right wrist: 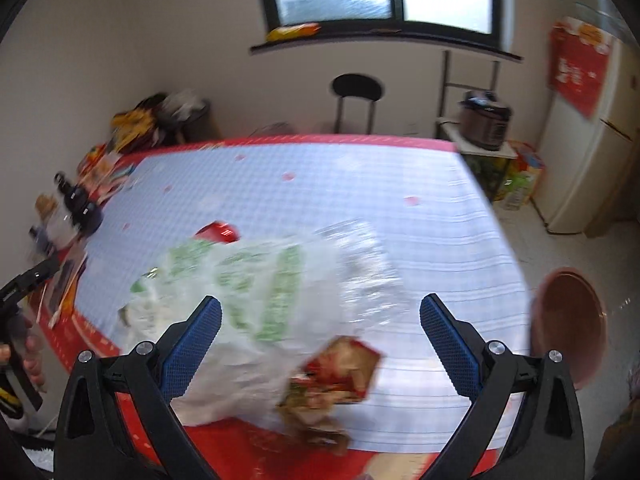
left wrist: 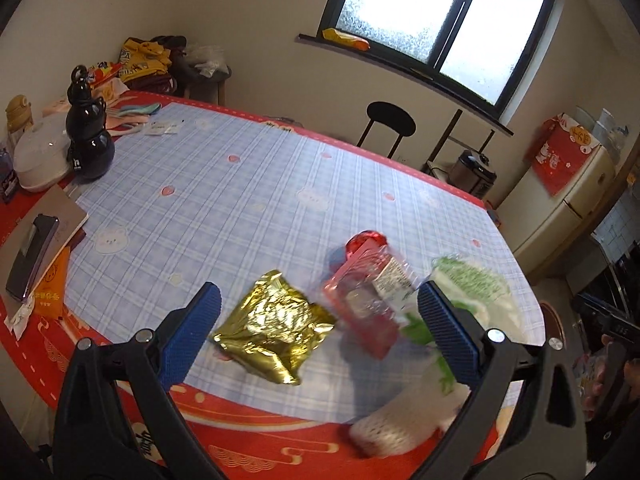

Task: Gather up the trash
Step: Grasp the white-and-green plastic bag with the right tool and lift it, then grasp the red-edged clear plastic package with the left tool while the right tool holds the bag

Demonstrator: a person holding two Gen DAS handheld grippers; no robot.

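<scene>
Both my grippers hang empty, jaws spread wide. My left gripper (left wrist: 318,332) frames a crumpled gold wrapper (left wrist: 272,326) near the table's (left wrist: 240,184) near edge and a pink plastic package (left wrist: 366,292), its long axis running near-to-far; its white label is too blurred to read. My right gripper (right wrist: 320,336) frames a green-printed plastic bag (right wrist: 256,292).

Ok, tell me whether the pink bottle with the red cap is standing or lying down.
Lying down. The pink bottle rests on its side on the checked tablecloth, beside the gold foil packet.
</scene>
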